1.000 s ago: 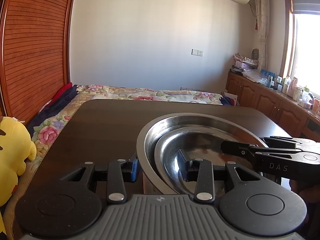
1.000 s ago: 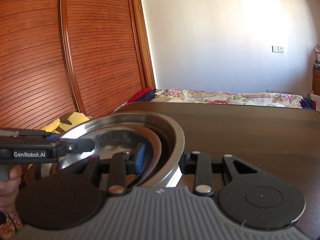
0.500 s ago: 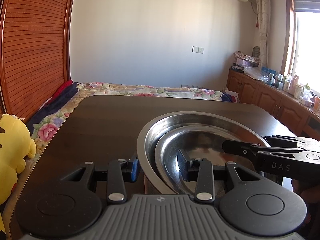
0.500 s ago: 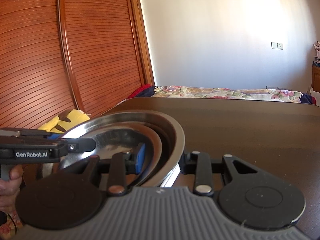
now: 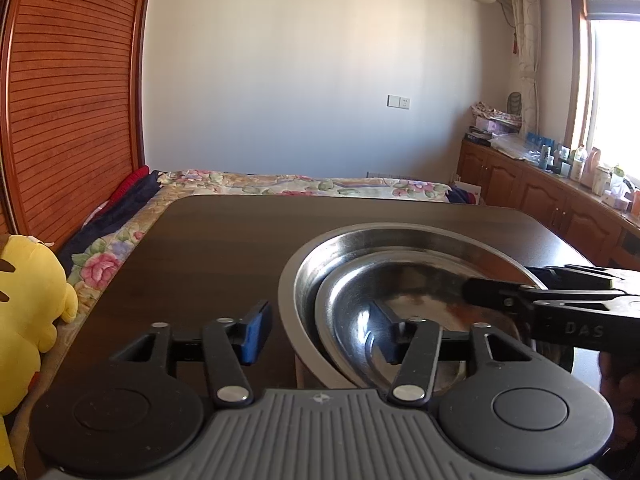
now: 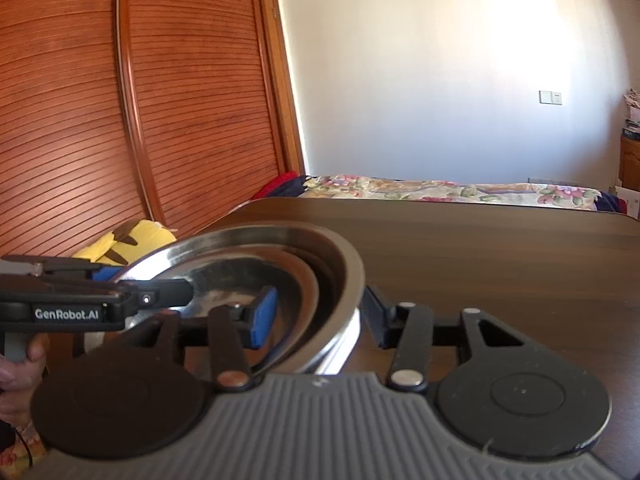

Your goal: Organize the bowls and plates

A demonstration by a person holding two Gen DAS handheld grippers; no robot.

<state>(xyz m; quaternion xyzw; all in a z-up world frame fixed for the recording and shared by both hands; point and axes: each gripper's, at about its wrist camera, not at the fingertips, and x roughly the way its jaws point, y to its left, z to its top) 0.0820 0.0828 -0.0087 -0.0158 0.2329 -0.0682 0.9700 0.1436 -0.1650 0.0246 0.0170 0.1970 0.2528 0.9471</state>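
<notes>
Straddling the stacked steel bowls' (image 5: 400, 264) rim, both tongs (image 5: 320, 330) (image 6: 316, 318) gape wide; you likely withdraw next, clearing the rim.

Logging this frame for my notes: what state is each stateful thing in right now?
left hand-held gripper: open, straddling the big bowl's rim.
right hand-held gripper: open, straddling the opposite rim.
big steel bowl: upright on the table.
inner steel dish: nested inside the bowl.
</notes>
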